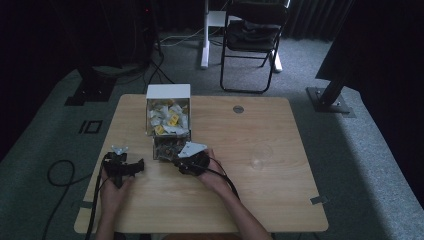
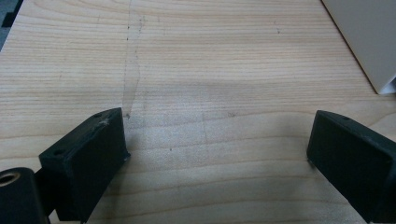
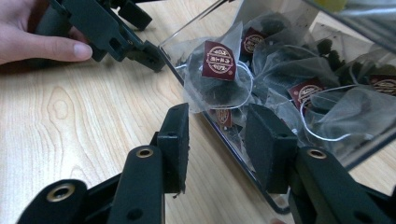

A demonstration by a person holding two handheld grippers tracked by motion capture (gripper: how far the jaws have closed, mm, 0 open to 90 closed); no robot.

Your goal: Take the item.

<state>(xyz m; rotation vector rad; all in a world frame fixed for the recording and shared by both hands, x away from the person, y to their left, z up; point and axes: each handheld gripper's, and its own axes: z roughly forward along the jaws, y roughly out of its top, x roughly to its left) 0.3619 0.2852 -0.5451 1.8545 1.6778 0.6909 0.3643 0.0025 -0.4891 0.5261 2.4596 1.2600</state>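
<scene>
A clear plastic tray (image 1: pixel 166 146) of dark tea bags lies in front of a white box (image 1: pixel 168 116) holding yellow and white packets. My right gripper (image 1: pixel 178 161) is at the tray's near right corner. In the right gripper view it (image 3: pixel 217 133) stands open, one jaw on each side of the tray's clear wall (image 3: pixel 243 161). A tea bag with a red tag (image 3: pixel 219 60) sits just beyond the jaws. My left gripper (image 1: pixel 122 164) rests on the wood left of the tray; in the left gripper view it (image 2: pixel 219 126) is wide open over bare table (image 2: pixel 196 70).
A corner of the white box (image 2: pixel 369 42) shows in the left gripper view. A faint clear glass (image 1: pixel 260 157) stands right of centre on the table, and a round grommet (image 1: pixel 238 109) sits near the far edge. A folding chair (image 1: pixel 252 35) stands beyond the table.
</scene>
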